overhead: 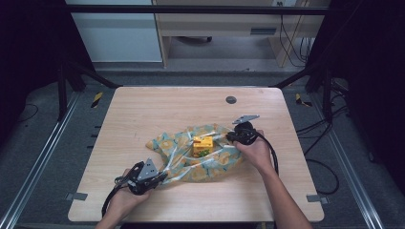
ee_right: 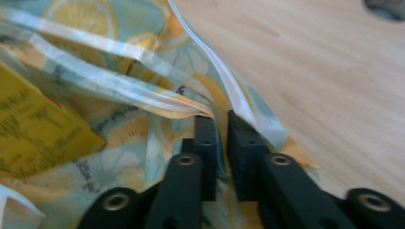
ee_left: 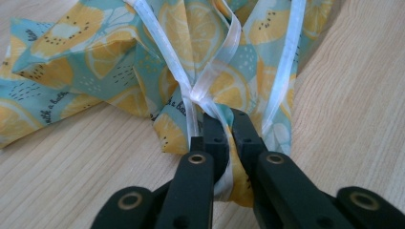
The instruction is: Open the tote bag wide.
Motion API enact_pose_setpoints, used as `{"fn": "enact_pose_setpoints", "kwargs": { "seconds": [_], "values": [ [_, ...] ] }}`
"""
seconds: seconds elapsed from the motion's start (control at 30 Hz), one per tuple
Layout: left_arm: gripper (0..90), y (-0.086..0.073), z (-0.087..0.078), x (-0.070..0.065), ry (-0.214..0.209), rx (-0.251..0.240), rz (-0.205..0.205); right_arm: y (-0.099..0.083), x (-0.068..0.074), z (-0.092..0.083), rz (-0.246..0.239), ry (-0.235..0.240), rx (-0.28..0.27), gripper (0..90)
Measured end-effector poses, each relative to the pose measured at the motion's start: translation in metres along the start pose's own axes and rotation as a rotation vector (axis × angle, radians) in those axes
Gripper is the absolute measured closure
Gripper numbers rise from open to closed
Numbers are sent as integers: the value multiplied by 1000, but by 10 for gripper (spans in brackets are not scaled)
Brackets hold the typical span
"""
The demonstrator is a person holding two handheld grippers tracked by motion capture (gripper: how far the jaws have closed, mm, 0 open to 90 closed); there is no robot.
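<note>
A teal cloth (overhead: 217, 164) printed with lemons and edged in white ribbon lies crumpled on the wooden table (overhead: 157, 109). A yellow box (overhead: 202, 146) stands on its middle. My left gripper (overhead: 165, 177) is at the cloth's near left corner. In the left gripper view its jaws (ee_left: 230, 119) are shut on a bunched fold of cloth (ee_left: 95, 57) and ribbon. My right gripper (overhead: 229, 137) is at the cloth's right edge. Its jaws (ee_right: 222, 119) stand slightly apart with the cloth's (ee_right: 129, 129) ribbon edge between them, and the box (ee_right: 38, 129) is to their left.
A round grey grommet (overhead: 231, 99) sits in the tabletop near the far edge, right of centre. Bare wood surrounds the cloth on all sides. Black frame bars and cables border the table.
</note>
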State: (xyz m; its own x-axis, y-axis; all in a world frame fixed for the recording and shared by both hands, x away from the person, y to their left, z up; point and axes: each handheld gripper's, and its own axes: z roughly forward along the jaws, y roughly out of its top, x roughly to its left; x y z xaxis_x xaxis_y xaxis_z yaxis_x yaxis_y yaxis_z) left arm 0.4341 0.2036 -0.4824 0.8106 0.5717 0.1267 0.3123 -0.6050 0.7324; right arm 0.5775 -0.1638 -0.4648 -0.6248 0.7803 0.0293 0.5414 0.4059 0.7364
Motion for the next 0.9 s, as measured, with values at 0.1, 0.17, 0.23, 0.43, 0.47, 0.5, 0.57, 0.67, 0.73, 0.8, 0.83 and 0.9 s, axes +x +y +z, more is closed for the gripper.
{"fn": "enact_pose_setpoints", "kwargs": {
  "seconds": [0.1, 0.17, 0.23, 0.43, 0.47, 0.5, 0.57, 0.67, 0.73, 0.8, 0.83, 0.9],
  "values": [
    [779, 0, -6, 0, 14, -33, -8, 5, 1, -9, 6, -24, -32, 602],
    [724, 1, -7, 0, 16, -39, -11, 9, 1, -15, 1, -29, -42, 474],
    [677, 3, -11, -1, 18, -64, -12, 14, 2, -22, -9, -45, -68, 391],
    [479, 11, -15, 0, 28, -103, -40, 35, 12, -45, -31, -35, -115, 235],
    [427, 13, -16, 1, 26, -108, -49, 37, 14, -50, -33, -29, -129, 232],
    [380, 15, -17, 2, 26, -114, -53, 39, 17, -55, -40, -24, -132, 235],
    [342, 20, -21, 3, 34, -131, -52, 41, 22, -63, -63, -7, -134, 241],
    [305, 28, -25, 6, 28, -154, -65, 39, 29, -71, -74, 8, -137, 243],
    [261, 38, -31, 7, 14, -179, -54, 33, 39, -81, -100, 33, -130, 237],
    [258, 43, -33, 7, 17, -185, -47, 28, 45, -85, -106, 46, -121, 228],
    [256, 47, -33, 8, 22, -187, -51, 26, 46, -86, -109, 53, -123, 228],
    [247, 54, -33, 10, 23, -193, -50, 20, 51, -89, -115, 66, -113, 211]
  ]
}}
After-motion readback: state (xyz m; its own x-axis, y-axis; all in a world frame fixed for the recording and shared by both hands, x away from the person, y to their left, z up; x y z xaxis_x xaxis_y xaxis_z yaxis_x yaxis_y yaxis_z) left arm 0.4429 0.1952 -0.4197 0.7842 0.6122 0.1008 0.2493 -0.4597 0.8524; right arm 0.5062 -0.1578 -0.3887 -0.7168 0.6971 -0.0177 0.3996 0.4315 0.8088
